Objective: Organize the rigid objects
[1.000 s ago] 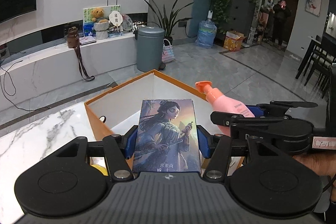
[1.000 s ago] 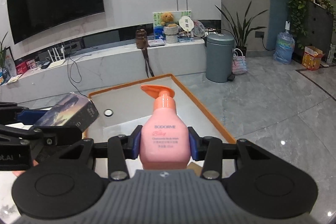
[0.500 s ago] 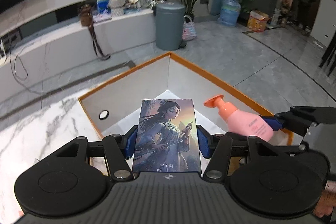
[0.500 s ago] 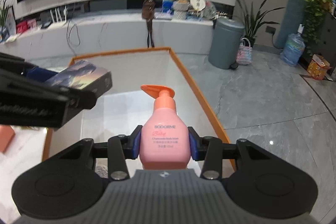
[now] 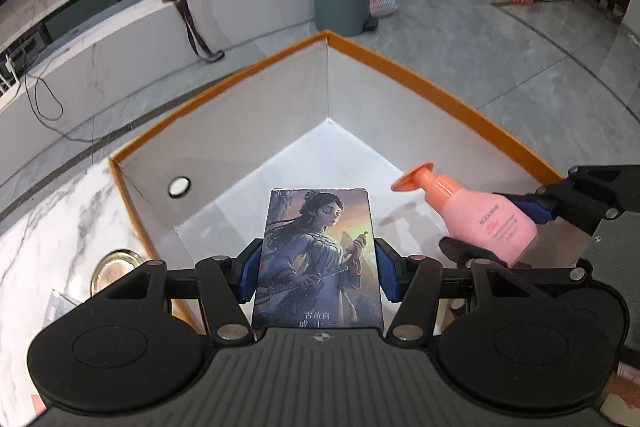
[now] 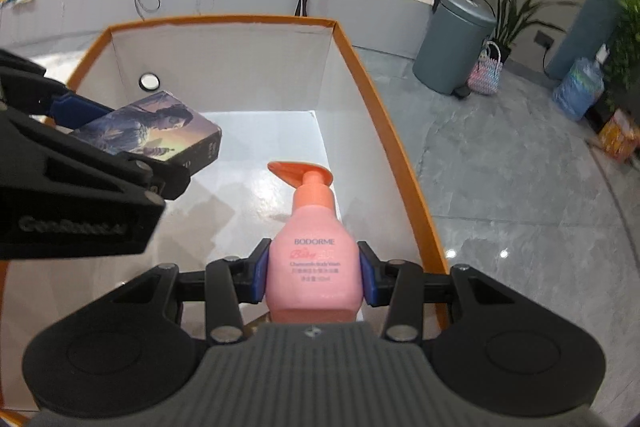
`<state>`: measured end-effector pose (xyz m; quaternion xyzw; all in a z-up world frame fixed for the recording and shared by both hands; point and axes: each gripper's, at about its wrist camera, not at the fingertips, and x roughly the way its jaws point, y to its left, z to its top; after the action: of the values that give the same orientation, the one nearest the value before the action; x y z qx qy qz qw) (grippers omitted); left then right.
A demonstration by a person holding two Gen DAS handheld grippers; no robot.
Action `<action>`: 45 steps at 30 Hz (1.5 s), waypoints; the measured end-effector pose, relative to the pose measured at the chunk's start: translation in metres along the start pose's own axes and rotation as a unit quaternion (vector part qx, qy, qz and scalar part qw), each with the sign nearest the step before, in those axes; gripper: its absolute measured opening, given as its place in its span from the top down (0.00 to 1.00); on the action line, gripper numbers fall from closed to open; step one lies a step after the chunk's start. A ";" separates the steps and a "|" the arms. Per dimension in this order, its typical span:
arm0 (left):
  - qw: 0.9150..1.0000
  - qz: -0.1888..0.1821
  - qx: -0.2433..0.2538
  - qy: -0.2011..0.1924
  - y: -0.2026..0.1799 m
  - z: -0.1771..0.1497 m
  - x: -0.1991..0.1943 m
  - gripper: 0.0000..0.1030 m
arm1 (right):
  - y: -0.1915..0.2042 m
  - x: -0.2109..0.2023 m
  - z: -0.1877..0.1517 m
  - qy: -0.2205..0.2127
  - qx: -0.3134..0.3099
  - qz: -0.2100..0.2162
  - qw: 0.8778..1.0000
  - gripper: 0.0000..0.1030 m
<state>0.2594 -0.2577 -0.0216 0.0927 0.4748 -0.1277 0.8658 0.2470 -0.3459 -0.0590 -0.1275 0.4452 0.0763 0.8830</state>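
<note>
Marble-topped table (image 5: 48,211) is showing at the lower left of the left wrist view, and the orange-rimmed box (image 5: 404,65) with white inner walls is filling the middle of both views, its floor lying bare apart from a small round fitting on one wall.

At the bottom centre of the left wrist view, the left gripper (image 5: 318,269) is clamping an illustrated card box (image 5: 318,259) between its blue pads, the box hanging over the open container. Toward the right of that frame, the right gripper (image 6: 314,277) is gripping a pink pump bottle (image 6: 314,263) by its body, pump end pointing forward; the right wrist view is showing it at bottom centre, also above the container's floor.

Judging from this, the placing step is under way: both items are being carried into the box and neither is resting on the floor yet. The next move is likely calling for lowering each item until it is touching the floor, keeping the two apart, then parting the jaws.
</note>
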 end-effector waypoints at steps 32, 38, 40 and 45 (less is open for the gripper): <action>0.998 0.013 -0.013 0.067 -0.007 0.007 0.033 0.33 | 0.002 0.029 0.019 0.071 -0.069 0.043 0.994 0.58; 0.998 -0.020 -0.034 0.051 -0.005 0.010 0.019 0.18 | -0.003 0.020 0.019 0.068 -0.054 0.074 0.993 0.43; 0.998 -0.019 -0.032 0.046 -0.005 0.011 0.015 0.18 | -0.002 0.016 0.022 0.066 -0.057 0.071 0.994 0.43; 0.999 -0.023 -0.031 0.037 -0.002 0.012 0.003 0.18 | -0.002 0.004 0.025 0.059 -0.064 0.052 0.995 0.40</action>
<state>0.2695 -0.2638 -0.0177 0.0595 0.5119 -0.1294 0.8472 0.2694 -0.3403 -0.0477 -0.1645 0.4971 0.1425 0.8400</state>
